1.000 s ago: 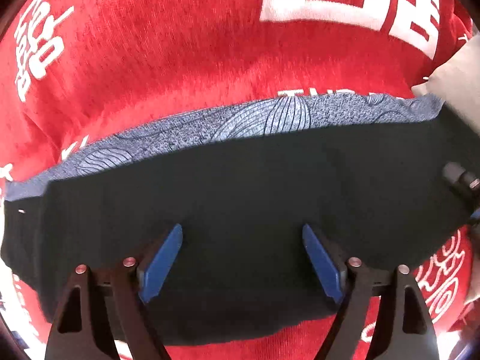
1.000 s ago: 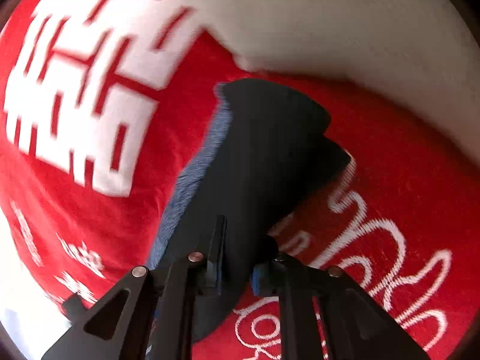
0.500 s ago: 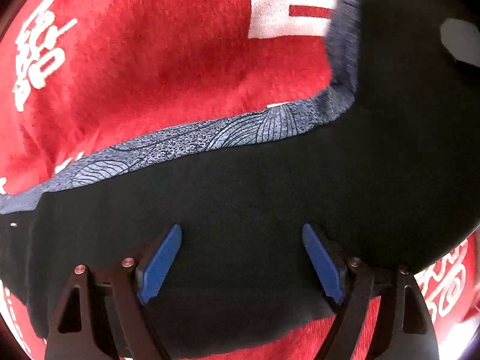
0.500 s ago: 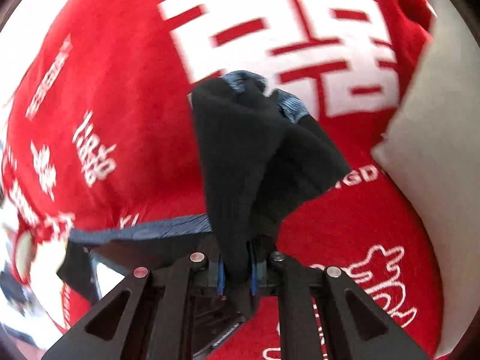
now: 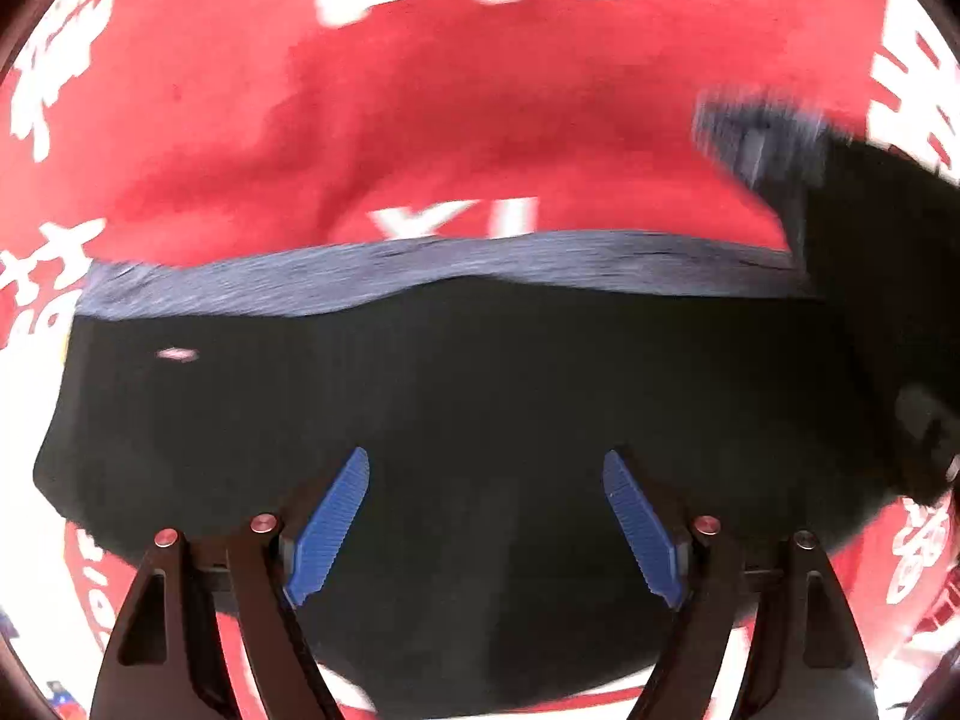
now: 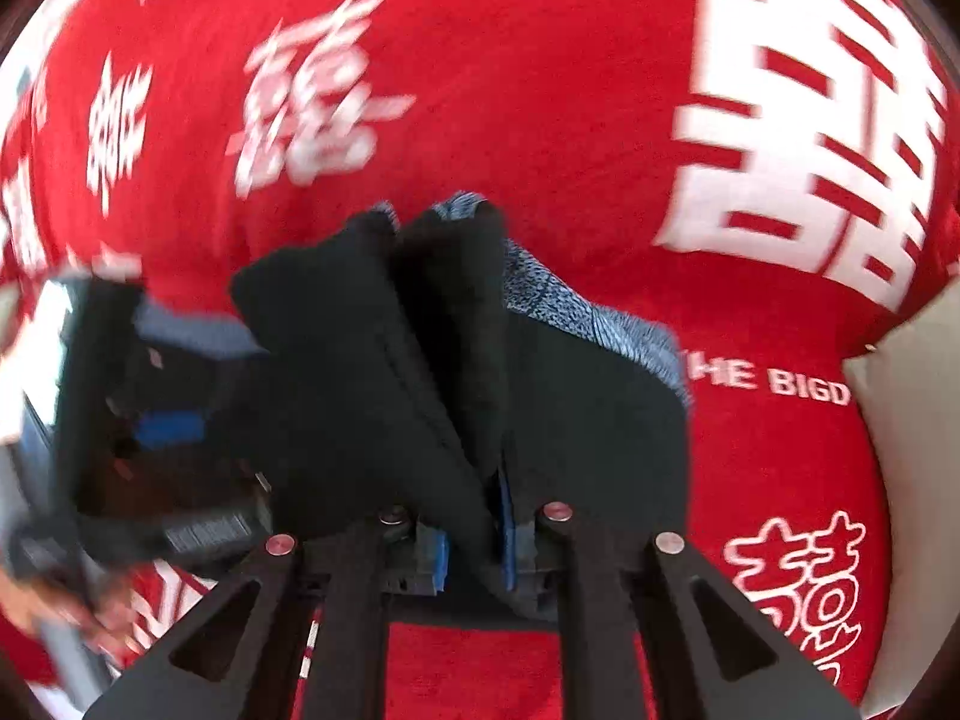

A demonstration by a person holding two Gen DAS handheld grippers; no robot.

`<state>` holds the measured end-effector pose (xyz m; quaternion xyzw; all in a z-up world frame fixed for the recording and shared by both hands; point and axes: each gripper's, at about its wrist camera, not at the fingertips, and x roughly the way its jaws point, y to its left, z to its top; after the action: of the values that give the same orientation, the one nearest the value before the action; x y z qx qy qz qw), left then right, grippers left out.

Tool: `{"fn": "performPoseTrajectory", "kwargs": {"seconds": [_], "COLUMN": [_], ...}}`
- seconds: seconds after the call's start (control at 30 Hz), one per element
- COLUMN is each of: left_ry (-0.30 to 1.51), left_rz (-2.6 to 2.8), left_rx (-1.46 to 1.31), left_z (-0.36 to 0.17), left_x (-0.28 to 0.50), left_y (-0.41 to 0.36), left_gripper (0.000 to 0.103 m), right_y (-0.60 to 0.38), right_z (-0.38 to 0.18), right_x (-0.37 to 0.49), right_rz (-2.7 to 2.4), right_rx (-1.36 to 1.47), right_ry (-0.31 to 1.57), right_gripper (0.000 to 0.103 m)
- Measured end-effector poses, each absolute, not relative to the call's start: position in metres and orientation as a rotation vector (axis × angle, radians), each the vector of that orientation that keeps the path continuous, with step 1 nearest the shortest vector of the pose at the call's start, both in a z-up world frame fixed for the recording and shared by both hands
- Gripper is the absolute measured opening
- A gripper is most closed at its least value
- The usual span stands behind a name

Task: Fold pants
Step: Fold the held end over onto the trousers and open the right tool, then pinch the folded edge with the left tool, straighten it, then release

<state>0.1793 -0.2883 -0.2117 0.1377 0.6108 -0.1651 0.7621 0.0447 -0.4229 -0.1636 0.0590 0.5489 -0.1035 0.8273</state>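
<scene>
The black pants (image 5: 480, 396) with a blue-grey patterned waistband (image 5: 420, 270) lie on a red blanket (image 5: 420, 108). My left gripper (image 5: 487, 519) points down over them, open wide, its blue pads (image 5: 333, 525) apart with black cloth spanning below; I cannot tell whether the tips touch it. In the right wrist view my right gripper (image 6: 474, 540) is shut on a bunched end of the pants (image 6: 420, 348), which stands up in folds, the waistband (image 6: 576, 306) showing on its right. That lifted end (image 5: 870, 276) rises at the right of the left wrist view.
The red blanket (image 6: 540, 90) carries large white characters (image 6: 810, 138). A pale cushion or sheet (image 6: 912, 420) lies at its right edge. The left gripper (image 6: 168, 426) and a blurred hand (image 6: 36, 606) show at the left of the right wrist view.
My right gripper rolled and carried the gripped end of the pants across toward the left gripper. The blanket slid past under the left gripper while the pants kept their place beneath it.
</scene>
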Motion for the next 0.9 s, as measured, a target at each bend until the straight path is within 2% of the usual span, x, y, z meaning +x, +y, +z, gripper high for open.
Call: {"fn": "performPoseTrajectory", "kwargs": {"seconds": [0.23,0.37,0.43,0.67,0.9], "left_ry": [1.364,1.359,1.354,1.365,1.411], "left_rz": [-0.278,-0.3,-0.315,-0.49,-0.758], "left_rx": [0.208,0.221,0.224,0.21,0.152], "left_z": [-0.22,-0.215,-0.207,-0.17,-0.154], "left_x": [0.196,0.206,0.208,0.186,0.17], "left_y": [-0.229,-0.225,-0.224,-0.251,-0.298], "left_gripper": [0.083,0.083,0.083,0.083,0.083], "right_y": [-0.351,-0.32,-0.316,-0.356,-0.439], "right_z": [-0.228,-0.231,-0.223,-0.173,-0.155], "right_x": [0.049,0.041,0.036,0.005,-0.013], "right_rz": [-0.251,-0.234,-0.198,-0.183,-0.343], "right_rx": [-0.144,-0.289,-0.253,0.079,0.278], "right_ry": [1.309,1.301,1.302,1.271,1.213], "right_gripper": [0.023,0.051,0.056,0.059,0.059]}}
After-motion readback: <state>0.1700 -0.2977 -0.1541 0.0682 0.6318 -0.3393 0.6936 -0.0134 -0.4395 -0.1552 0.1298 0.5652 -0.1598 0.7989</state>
